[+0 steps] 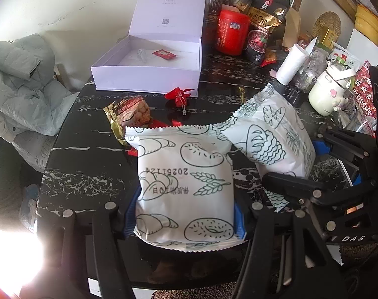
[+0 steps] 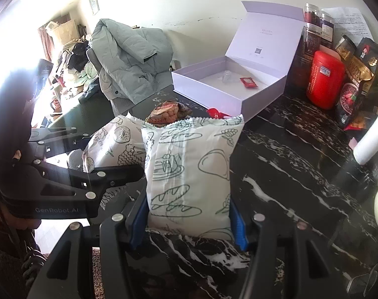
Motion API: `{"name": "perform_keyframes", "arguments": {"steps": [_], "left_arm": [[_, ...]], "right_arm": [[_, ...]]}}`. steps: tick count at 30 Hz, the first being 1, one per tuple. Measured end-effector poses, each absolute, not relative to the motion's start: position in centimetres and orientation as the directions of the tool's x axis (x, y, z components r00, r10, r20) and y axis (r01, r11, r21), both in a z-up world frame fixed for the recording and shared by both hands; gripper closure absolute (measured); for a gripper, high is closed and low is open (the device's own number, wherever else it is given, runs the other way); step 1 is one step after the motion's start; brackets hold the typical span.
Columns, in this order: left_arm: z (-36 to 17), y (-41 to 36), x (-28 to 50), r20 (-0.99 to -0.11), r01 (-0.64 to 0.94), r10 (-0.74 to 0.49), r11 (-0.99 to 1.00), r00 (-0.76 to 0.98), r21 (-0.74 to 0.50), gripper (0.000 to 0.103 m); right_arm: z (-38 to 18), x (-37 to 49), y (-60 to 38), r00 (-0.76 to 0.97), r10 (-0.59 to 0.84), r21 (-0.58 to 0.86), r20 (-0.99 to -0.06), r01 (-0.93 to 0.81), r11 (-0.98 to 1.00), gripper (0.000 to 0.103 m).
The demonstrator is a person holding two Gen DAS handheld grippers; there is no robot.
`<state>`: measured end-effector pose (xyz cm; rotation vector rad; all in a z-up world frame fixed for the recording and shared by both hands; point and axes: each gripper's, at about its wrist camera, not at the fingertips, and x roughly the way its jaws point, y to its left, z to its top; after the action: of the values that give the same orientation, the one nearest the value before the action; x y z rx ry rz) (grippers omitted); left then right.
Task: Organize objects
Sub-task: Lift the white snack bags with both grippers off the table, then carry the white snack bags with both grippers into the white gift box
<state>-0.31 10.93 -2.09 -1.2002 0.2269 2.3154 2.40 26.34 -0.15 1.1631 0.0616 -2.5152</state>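
Note:
My left gripper (image 1: pixel 185 220) is shut on a white bread packet (image 1: pixel 184 182) printed with pastry drawings, held over the black marble table (image 1: pixel 89 174). My right gripper (image 2: pixel 189 224) is shut on a second, matching white bread packet (image 2: pixel 189 169), which also shows in the left wrist view (image 1: pixel 271 137) just right of the first. The left-held packet shows in the right wrist view (image 2: pixel 114 142). An open white gift box (image 1: pixel 149 62) sits at the far side of the table; it holds a small red sachet (image 1: pixel 164 54) and a clear plastic piece (image 1: pixel 142 54).
A gold-and-brown snack packet (image 1: pixel 131 114) and red wrapped candies (image 1: pixel 177 96) lie between the packets and the box. A red canister (image 1: pixel 231 32), jars, snack bags, a paper roll (image 1: pixel 289 64) and a white jar (image 1: pixel 328 92) crowd the right side. A grey jacket (image 1: pixel 22 87) hangs left of the table.

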Motion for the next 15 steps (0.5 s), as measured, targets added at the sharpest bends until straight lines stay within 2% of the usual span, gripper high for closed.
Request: {"name": "perform_keyframes", "arguments": {"steps": [15], "left_arm": [[-0.1,13.1,-2.2,-0.785,-0.554,0.39,-0.829,-0.48,-0.073,0.045]], "right_arm": [[2.0,1.0,27.8,-0.628,-0.286,0.079,-0.724,0.336,-0.939,0.046]]}}
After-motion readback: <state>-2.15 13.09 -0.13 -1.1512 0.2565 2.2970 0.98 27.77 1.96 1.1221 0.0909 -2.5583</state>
